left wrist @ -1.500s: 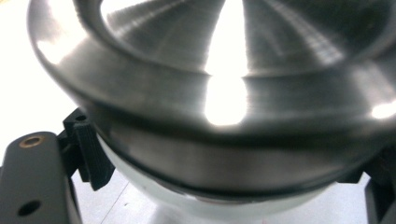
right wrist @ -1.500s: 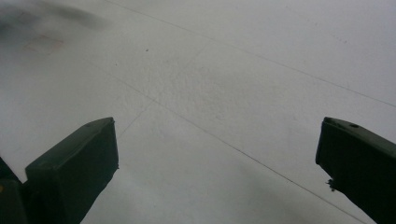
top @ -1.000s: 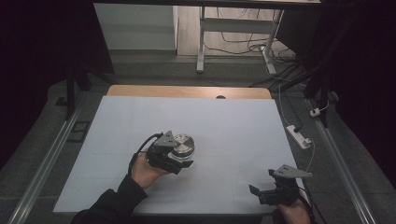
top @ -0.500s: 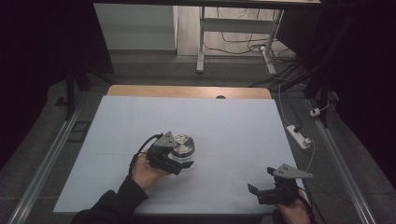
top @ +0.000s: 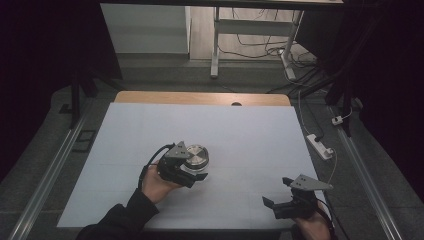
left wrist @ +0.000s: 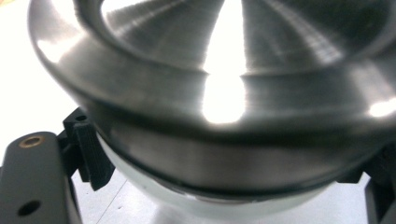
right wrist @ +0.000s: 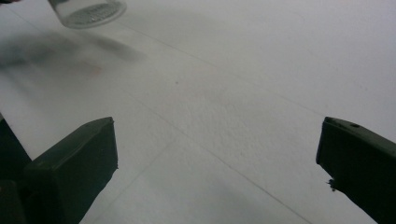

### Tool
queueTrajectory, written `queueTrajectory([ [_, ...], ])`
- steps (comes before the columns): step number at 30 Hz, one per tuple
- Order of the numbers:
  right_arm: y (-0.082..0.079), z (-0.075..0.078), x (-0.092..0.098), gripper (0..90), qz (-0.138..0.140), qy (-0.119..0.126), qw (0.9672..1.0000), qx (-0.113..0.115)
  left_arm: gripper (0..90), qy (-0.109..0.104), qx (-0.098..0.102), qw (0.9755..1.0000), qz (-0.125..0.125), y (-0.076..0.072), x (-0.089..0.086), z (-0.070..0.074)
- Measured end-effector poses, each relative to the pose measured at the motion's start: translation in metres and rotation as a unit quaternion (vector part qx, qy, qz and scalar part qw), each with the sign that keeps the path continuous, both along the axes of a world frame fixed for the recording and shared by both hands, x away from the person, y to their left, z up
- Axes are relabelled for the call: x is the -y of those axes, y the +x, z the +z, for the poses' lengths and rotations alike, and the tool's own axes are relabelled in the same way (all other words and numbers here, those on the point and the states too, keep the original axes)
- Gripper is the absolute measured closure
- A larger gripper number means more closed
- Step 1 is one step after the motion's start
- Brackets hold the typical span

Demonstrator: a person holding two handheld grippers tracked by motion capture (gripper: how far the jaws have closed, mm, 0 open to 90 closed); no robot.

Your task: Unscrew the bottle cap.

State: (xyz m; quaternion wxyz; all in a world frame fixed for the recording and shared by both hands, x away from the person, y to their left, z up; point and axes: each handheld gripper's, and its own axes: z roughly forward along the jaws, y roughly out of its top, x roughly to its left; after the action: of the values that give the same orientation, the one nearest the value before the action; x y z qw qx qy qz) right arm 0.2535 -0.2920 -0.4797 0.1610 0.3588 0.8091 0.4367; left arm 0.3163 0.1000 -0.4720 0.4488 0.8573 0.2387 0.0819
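A small glass jar with a shiny metal lid (top: 195, 156) stands on the white table sheet (top: 235, 130), left of the middle. My left gripper (top: 196, 168) comes in from the near left and is shut on the jar's body. In the left gripper view the lid (left wrist: 224, 70) looms close, with the glass (left wrist: 210, 205) below it between the black pads (left wrist: 93, 158). My right gripper (top: 278, 192) hovers at the front right edge, open, with bare sheet between its jaws (right wrist: 217, 163). The jar's base (right wrist: 86, 11) shows at the top left of the right gripper view.
A strip of wooden tabletop (top: 200, 97) shows beyond the sheet's far edge. A white power strip (top: 320, 146) with its cable lies on the floor to the right. Metal desk legs (top: 215, 45) and cables stand behind the table.
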Motion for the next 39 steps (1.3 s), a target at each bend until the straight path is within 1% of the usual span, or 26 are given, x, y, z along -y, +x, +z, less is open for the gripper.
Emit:
queueTrajectory([
  [5, 0.001, 0.005, -0.007, 0.0, 0.015, 0.003, 0.9999, 0.005, 15.4, -0.002, 0.001, 1.0, -0.001, 0.0, 0.0, 0.0],
  [10, 0.003, 0.012, -0.015, 0.0, 0.031, 0.012, 0.9994, 0.011, 15.4, 0.0, 0.002, 1.0, -0.001, 0.0, 0.001, 0.0],
  [12, 0.003, 0.014, -0.019, 0.0, 0.044, 0.019, 0.9987, 0.017, 15.4, -0.001, 0.001, 1.0, -0.002, 0.0, 0.001, 0.0],
  [14, 0.004, 0.016, -0.024, 0.0, 0.057, 0.025, 0.9979, 0.018, 15.4, 0.0, 0.002, 1.0, -0.002, 0.0, 0.001, 0.0],
  [17, 0.005, 0.019, -0.032, 0.0, 0.073, 0.024, 0.9969, 0.02, 15.4, 0.0, 0.003, 1.0, -0.001, 0.0, 0.001, 0.0],
  [20, 0.007, 0.022, -0.039, 0.0, 0.085, 0.026, 0.9959, 0.016, 15.4, 0.0, 0.005, 1.0, 0.0, 0.0, 0.002, 0.0],
  [22, 0.009, 0.024, -0.045, 0.0, 0.096, 0.02, 0.9951, 0.009, 15.4, 0.0, 0.005, 1.0, 0.0, 0.0, 0.002, 0.0],
  [23, 0.01, 0.024, -0.048, 0.0, 0.1, 0.016, 0.9948, 0.01, 15.4, 0.0, 0.005, 1.0, 0.0, 0.0, 0.002, 0.0],
  [26, 0.013, 0.027, -0.057, 0.0, 0.108, 0.01, 0.9941, 0.01, 15.4, 0.002, 0.005, 1.0, -0.001, 0.0, 0.002, 0.0],
  [32, 0.021, 0.032, -0.071, 0.0, 0.119, 0.021, 0.9926, -0.002, 15.4, 0.003, 0.005, 1.0, -0.001, 0.0, 0.003, -0.001],
  [34, 0.023, 0.033, -0.076, 0.0, 0.12, 0.017, 0.9926, 0.0, 15.4, 0.003, 0.006, 1.0, -0.001, 0.0, 0.003, -0.001],
  [39, 0.028, 0.037, -0.087, 0.0, 0.118, 0.018, 0.9928, -0.002, 15.4, 0.003, 0.006, 1.0, -0.001, -0.001, 0.003, -0.001],
])
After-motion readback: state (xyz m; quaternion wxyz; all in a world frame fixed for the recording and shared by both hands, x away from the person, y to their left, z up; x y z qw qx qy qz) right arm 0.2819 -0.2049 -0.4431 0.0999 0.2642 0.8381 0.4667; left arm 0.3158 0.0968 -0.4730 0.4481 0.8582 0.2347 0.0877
